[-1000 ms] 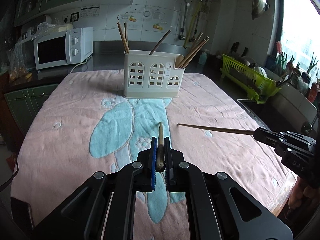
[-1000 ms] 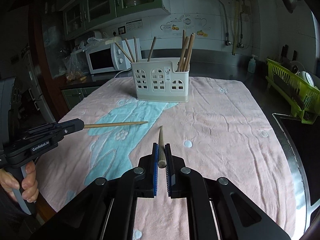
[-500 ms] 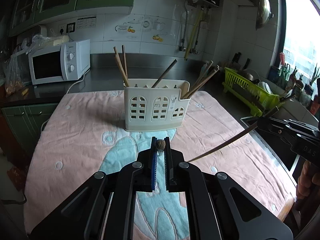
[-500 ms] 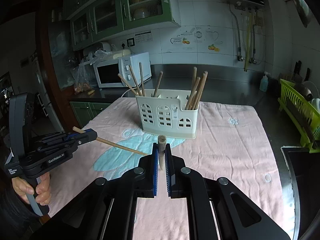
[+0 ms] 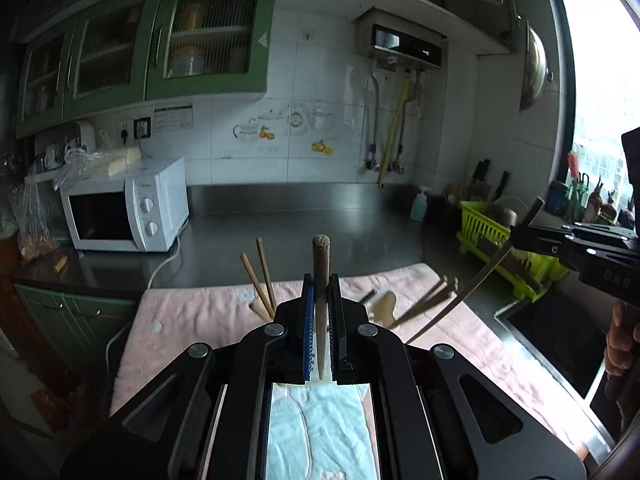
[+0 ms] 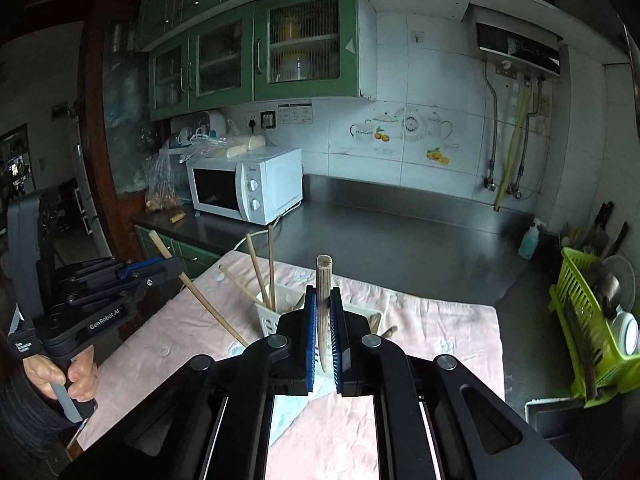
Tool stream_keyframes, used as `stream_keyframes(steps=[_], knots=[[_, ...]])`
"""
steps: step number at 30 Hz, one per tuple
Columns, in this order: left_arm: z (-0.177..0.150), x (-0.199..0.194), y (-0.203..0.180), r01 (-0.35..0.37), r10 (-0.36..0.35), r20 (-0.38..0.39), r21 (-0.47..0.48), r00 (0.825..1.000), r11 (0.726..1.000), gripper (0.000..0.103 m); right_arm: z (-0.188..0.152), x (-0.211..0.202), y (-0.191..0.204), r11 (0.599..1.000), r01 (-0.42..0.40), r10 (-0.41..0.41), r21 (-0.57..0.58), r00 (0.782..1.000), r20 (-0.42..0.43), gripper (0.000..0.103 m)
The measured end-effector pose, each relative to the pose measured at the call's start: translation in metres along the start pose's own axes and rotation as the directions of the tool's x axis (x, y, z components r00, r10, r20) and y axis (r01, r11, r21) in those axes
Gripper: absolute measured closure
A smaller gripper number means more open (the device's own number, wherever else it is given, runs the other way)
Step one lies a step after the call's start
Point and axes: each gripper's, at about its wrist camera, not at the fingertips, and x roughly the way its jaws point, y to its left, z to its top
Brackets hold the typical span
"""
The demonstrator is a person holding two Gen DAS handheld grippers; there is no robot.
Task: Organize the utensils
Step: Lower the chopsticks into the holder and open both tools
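My left gripper (image 5: 321, 280) is shut on a wooden chopstick (image 5: 321, 264) that stands nearly upright, thick end up. It also shows in the right wrist view (image 6: 132, 280) with its chopstick (image 6: 208, 308) slanting down toward the holder. My right gripper (image 6: 323, 294) is shut on another chopstick (image 6: 323, 280), thick end up; it appears at the right of the left wrist view (image 5: 524, 238) with its chopstick (image 5: 460, 304). The white utensil holder (image 6: 276, 312) is mostly hidden behind the grippers; several chopsticks (image 5: 260, 276) stick out of it.
A pink and blue towel (image 6: 440, 332) covers the counter. A white microwave (image 5: 124, 208) stands at the back left. A green dish rack (image 6: 592, 332) and a sink edge (image 5: 560, 344) lie to the right. A soap bottle (image 5: 419, 206) stands at the back.
Both grippers have tilted up and moved in over the holder, turning their chopsticks from lying flat to nearly upright with tips down. The holder has slipped behind the grippers.
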Motion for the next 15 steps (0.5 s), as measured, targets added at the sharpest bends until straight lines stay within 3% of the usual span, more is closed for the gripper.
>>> stream_keyframes(steps=[3, 7, 15], knots=[[0.026, 0.004, 0.001, -0.027, 0.027, 0.057, 0.002, 0.998, 1.0, 0.098, 0.016, 0.008, -0.004, 1.0, 0.023, -0.023, 0.0, 1.0, 0.014, 0.096], [0.045, 0.022, 0.004, -0.044, 0.045, 0.067, -0.005, 0.997, 0.999, 0.098, 0.029, 0.025, -0.011, 0.999, 0.045, -0.045, 0.012, 0.999, 0.01, 0.096], [0.037, 0.076, 0.011, -0.076, 0.076, -0.021, -0.011, 0.997, 0.997, 0.098, 0.026, 0.069, -0.025, 0.996, 0.08, -0.079, 0.028, 0.996, -0.051, 0.096]])
